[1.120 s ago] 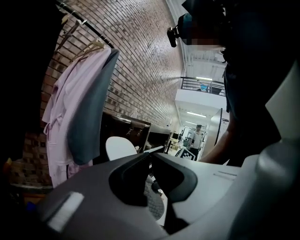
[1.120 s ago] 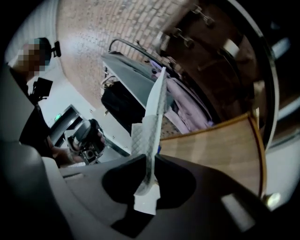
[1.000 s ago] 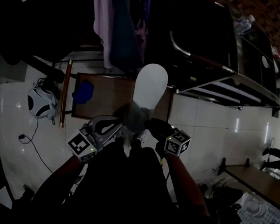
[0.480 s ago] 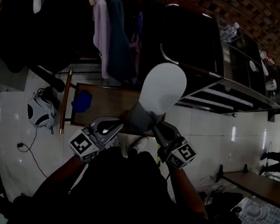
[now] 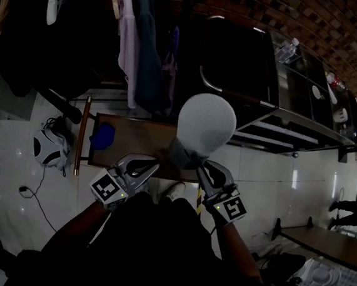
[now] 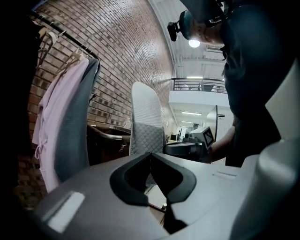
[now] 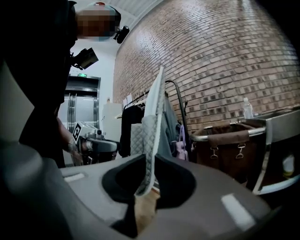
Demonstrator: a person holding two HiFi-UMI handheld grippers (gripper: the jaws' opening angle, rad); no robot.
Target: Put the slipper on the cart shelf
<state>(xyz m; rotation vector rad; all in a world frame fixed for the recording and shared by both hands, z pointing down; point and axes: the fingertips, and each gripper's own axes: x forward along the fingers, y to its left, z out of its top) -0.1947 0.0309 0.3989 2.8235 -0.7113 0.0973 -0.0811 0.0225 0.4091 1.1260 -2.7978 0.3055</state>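
Note:
The slipper (image 5: 206, 126) has a pale sole and a grey quilted upper, and it stands upright in the air in front of me. My right gripper (image 5: 202, 167) is shut on its lower edge; in the right gripper view the quilted edge (image 7: 152, 126) is pinched between the pads of the right gripper (image 7: 151, 161). My left gripper (image 5: 148, 163) hovers just left of the slipper, shut and holding nothing. In the left gripper view the jaws of the left gripper (image 6: 150, 157) meet, with the slipper (image 6: 146, 117) beyond them. The metal cart (image 5: 282, 111) with its shelves stands ahead to the right.
A low wooden table (image 5: 135, 135) below the grippers carries a blue object (image 5: 102, 135). Clothes (image 5: 138, 35) hang from a rail at the upper left. A white object with cables (image 5: 46, 142) lies on the tiled floor at left. A bottle (image 7: 247, 108) stands on the cart top.
The right gripper has lifted the slipper higher and rolled it, so the pale sole now faces me more squarely. The left gripper has risen a little alongside.

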